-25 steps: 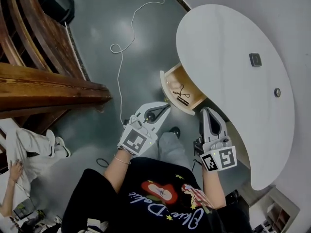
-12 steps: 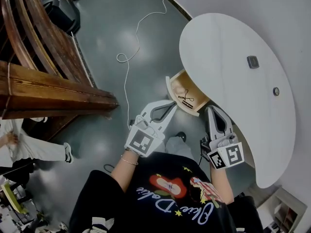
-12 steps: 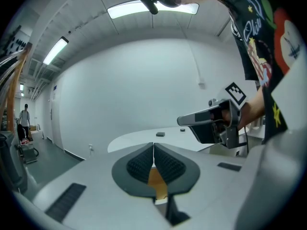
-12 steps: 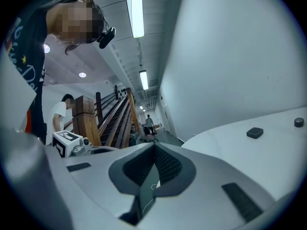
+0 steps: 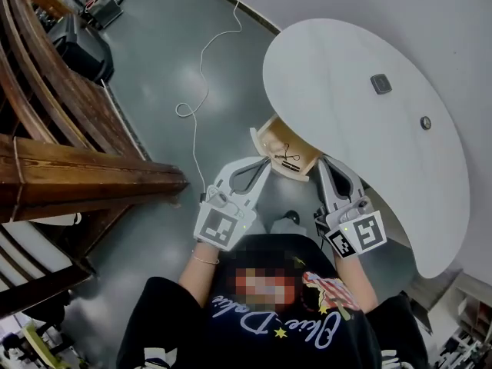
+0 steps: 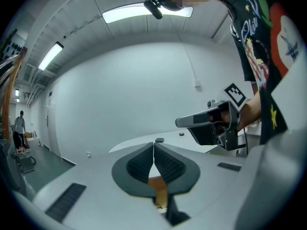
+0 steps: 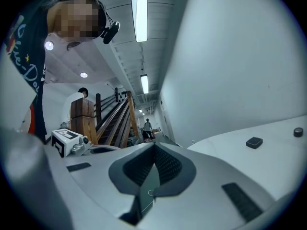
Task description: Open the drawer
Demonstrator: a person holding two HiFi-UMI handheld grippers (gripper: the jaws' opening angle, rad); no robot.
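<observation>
The drawer point(image 5: 281, 154) stands pulled out from under the near edge of the white rounded table point(image 5: 361, 129). Its wooden inside holds a small black wiry item point(image 5: 287, 157). My left gripper point(image 5: 266, 163) hangs just left of the drawer's front, jaws shut and empty. My right gripper point(image 5: 322, 161) is to the drawer's right, by the table edge, also shut on nothing. In the left gripper view the pads point(image 6: 153, 144) meet, with the drawer's wood point(image 6: 160, 191) showing below them and the right gripper point(image 6: 207, 122) beside. In the right gripper view the pads point(image 7: 154, 144) meet too.
A wooden staircase point(image 5: 69, 160) fills the left side. A white cable point(image 5: 201, 75) trails across the grey floor. On the table lie a small dark square block point(image 5: 380, 84) and a round button point(image 5: 425, 122). A person point(image 7: 147, 126) stands far off in the corridor.
Both grippers have risen, still shut and side by side. The drawer stays pulled out. The head view has shifted, showing more of the staircase.
</observation>
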